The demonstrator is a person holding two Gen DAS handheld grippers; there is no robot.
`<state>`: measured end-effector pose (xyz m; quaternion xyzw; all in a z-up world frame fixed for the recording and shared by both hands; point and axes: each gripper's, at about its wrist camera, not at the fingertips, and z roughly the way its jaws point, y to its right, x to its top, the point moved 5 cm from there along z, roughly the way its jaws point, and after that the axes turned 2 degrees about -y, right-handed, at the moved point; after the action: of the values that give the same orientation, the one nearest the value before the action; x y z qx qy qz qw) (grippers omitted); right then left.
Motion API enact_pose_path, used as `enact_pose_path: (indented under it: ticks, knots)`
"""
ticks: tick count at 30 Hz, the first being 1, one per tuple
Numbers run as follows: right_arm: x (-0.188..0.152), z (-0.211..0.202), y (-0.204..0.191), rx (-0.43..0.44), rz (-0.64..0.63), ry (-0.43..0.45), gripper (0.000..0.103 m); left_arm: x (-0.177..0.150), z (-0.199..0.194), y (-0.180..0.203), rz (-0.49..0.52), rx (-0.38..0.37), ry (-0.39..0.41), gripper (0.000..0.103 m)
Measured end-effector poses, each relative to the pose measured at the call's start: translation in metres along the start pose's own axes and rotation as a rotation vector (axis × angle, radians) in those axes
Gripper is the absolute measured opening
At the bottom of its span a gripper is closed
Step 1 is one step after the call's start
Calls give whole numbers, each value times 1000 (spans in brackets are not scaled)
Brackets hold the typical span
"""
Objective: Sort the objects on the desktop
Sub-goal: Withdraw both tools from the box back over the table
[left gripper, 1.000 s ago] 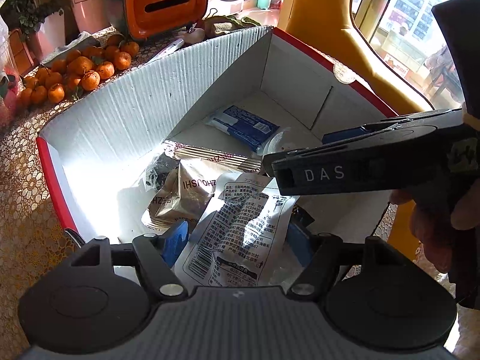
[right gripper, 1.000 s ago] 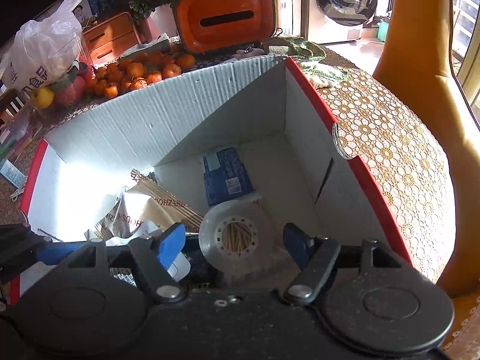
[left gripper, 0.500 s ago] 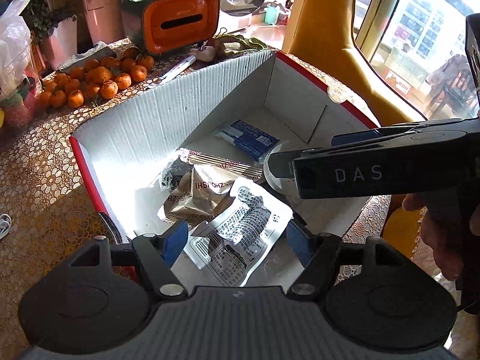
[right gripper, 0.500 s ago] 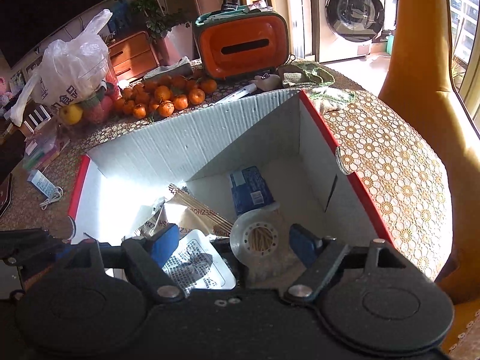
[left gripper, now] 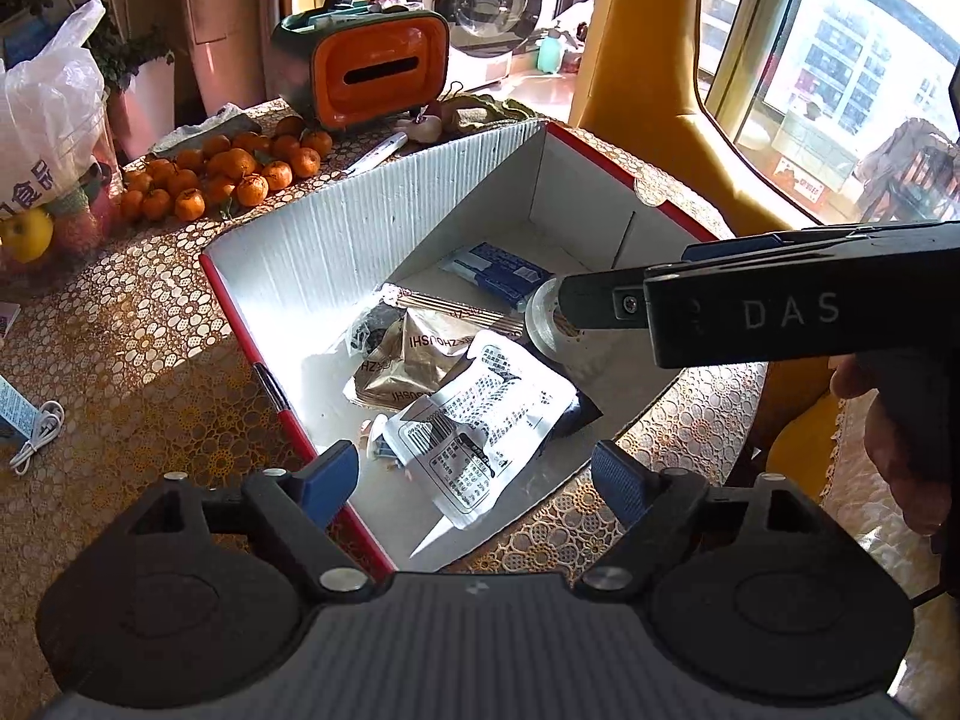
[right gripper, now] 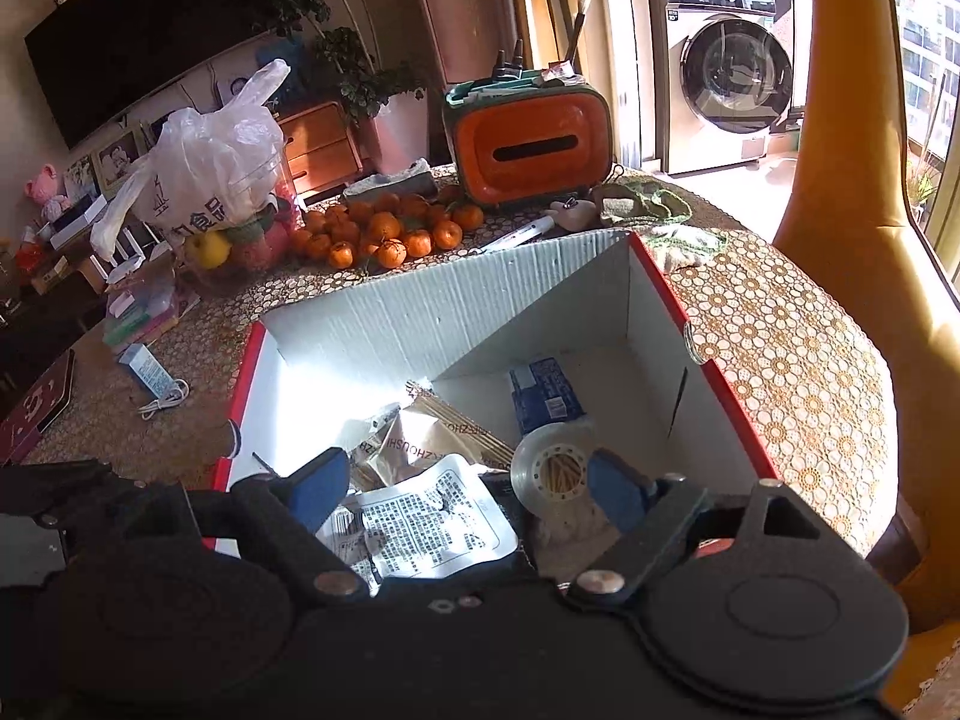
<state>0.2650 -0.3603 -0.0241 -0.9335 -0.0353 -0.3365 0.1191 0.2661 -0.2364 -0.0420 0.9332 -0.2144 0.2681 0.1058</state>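
above the box (left gripper: pixel 336 252) of packets on the tabletop (left gripper: pixel 138 348), left claw (left gripper: pixel 474 480) and right claw (right gripper: pixel 468 483) hang spread, holding nothing

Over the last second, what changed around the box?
Both grippers backed up and away from the box: it looks smaller and more table shows. The left gripper is open and empty; the white printed pouch that sat between its fingers lies in the box. The right gripper is open too. The clear toothpick jar, blue packet and tan packets have not moved.
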Motion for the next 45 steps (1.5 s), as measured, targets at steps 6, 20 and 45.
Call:
enact_pose_path:
  ticks: [6,20,45]
  knots:
    - [-7,-11,-1,17,17,19,92,-7,-12,0,-15,-6,21,86]
    - [-29,-39,-14,30,32,51,98,-26,-44,-7,-46,3,89,100]
    - [-45,-59,-104,87,-110,151,99,-82,-112,-83,-181,170,264,100]
